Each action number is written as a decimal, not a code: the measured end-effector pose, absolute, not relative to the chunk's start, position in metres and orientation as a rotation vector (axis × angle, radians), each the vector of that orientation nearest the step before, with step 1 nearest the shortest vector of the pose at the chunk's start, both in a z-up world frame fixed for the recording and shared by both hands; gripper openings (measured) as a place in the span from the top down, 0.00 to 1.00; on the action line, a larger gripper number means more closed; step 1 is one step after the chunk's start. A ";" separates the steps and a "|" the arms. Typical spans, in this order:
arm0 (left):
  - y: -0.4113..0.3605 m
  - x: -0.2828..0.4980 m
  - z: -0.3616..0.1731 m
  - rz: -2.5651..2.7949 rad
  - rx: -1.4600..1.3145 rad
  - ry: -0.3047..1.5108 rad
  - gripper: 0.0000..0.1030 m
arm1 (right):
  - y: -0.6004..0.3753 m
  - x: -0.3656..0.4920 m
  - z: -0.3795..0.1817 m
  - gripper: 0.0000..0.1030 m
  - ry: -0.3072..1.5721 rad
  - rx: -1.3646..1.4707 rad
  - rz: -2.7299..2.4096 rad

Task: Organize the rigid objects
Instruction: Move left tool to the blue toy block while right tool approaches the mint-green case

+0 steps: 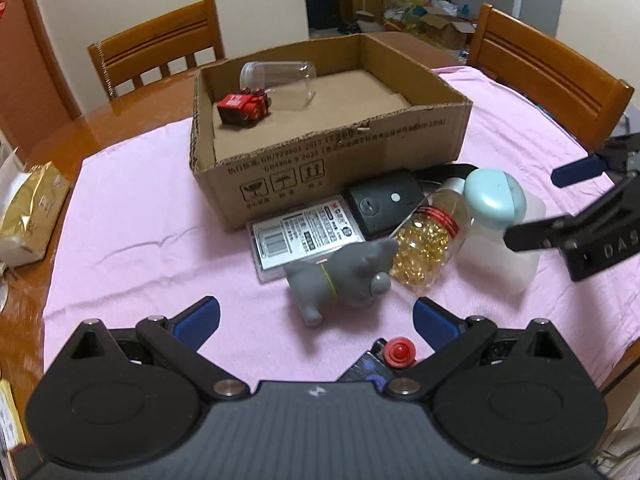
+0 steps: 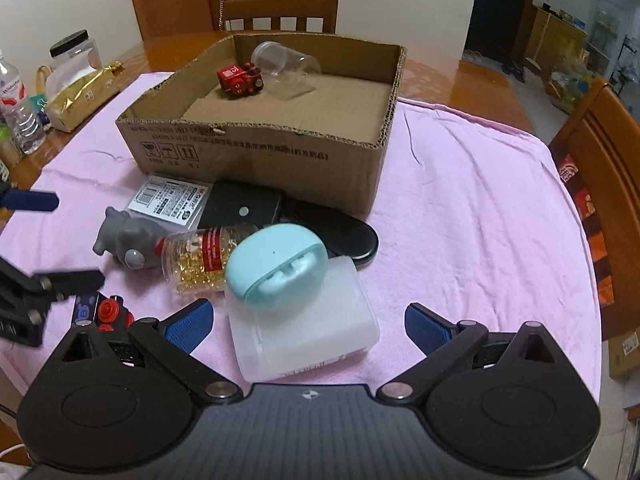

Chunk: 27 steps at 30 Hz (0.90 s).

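Note:
An open cardboard box [image 1: 440, 136] [image 2: 376, 160] holds a red toy vehicle [image 1: 244, 108] [image 2: 240, 77] and a clear jar lying on its side [image 1: 280, 78] [image 2: 286, 60]. In front of it lies a pile: a grey toy animal [image 1: 344, 276] [image 2: 128, 240], a capsule bottle [image 1: 430, 244] [image 2: 200, 258], a white jug with a teal cap [image 1: 496, 196] [image 2: 280, 264], a black device [image 1: 384, 202] [image 2: 240, 208] and a label card [image 1: 304, 232] [image 2: 168, 200]. My left gripper [image 1: 316, 318] is open just before the grey toy. My right gripper [image 2: 306, 326] is open around the white jug.
A small toy with a red knob [image 1: 398, 352] [image 2: 108, 310] lies near the left gripper. A black oval case [image 2: 340, 232] lies behind the jug. A gold packet [image 1: 28, 208] [image 2: 80, 96], bottles and chairs [image 1: 160, 44] surround the pink cloth [image 1: 140, 220].

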<state>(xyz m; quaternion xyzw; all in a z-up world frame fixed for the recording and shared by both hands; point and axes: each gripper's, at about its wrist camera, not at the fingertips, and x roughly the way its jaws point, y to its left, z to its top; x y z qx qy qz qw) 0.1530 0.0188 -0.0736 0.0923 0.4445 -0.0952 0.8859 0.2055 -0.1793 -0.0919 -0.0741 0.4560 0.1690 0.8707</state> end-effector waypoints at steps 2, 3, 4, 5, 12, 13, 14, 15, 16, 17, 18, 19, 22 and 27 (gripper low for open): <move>0.022 0.152 -0.071 -0.164 0.178 0.923 0.01 | -0.178 0.210 -0.091 0.00 0.936 -0.150 0.354; 0.025 0.152 -0.069 -0.146 0.170 0.921 0.01 | -0.176 0.213 -0.090 0.00 0.930 -0.145 0.357; 0.029 0.151 -0.067 -0.131 0.163 0.917 0.01 | -0.173 0.216 -0.090 0.00 0.924 -0.141 0.358; 0.032 0.151 -0.066 -0.118 0.159 0.914 0.01 | -0.170 0.218 -0.091 0.00 0.915 -0.140 0.354; 0.043 0.151 -0.066 -0.076 0.156 0.922 0.01 | -0.155 0.232 -0.098 0.00 0.889 -0.123 0.293; 0.043 0.151 -0.067 -0.077 0.156 0.925 0.01 | -0.155 0.232 -0.099 0.00 0.890 -0.129 0.286; 0.042 0.151 -0.068 -0.082 0.155 0.928 0.01 | -0.155 0.232 -0.100 0.00 0.895 -0.135 0.279; 0.041 0.151 -0.069 -0.087 0.155 0.930 0.01 | -0.157 0.231 -0.101 0.00 0.899 -0.140 0.276; 0.039 0.151 -0.070 -0.092 0.155 0.931 0.01 | -0.158 0.229 -0.101 0.00 0.903 -0.143 0.274; 0.038 0.151 -0.070 -0.097 0.157 0.931 0.01 | -0.161 0.228 -0.101 0.00 0.908 -0.145 0.270; 0.037 0.152 -0.071 -0.101 0.157 0.931 0.01 | -0.163 0.226 -0.100 0.00 0.908 -0.147 0.267; 0.036 0.152 -0.071 -0.105 0.158 0.932 0.01 | -0.165 0.224 -0.100 0.00 0.909 -0.148 0.265; 0.033 0.153 -0.073 -0.121 0.157 0.938 0.01 | -0.171 0.220 -0.099 0.00 0.919 -0.158 0.249; 0.024 0.153 -0.078 -0.168 0.163 0.957 0.01 | -0.179 0.213 -0.098 0.00 0.928 -0.160 0.252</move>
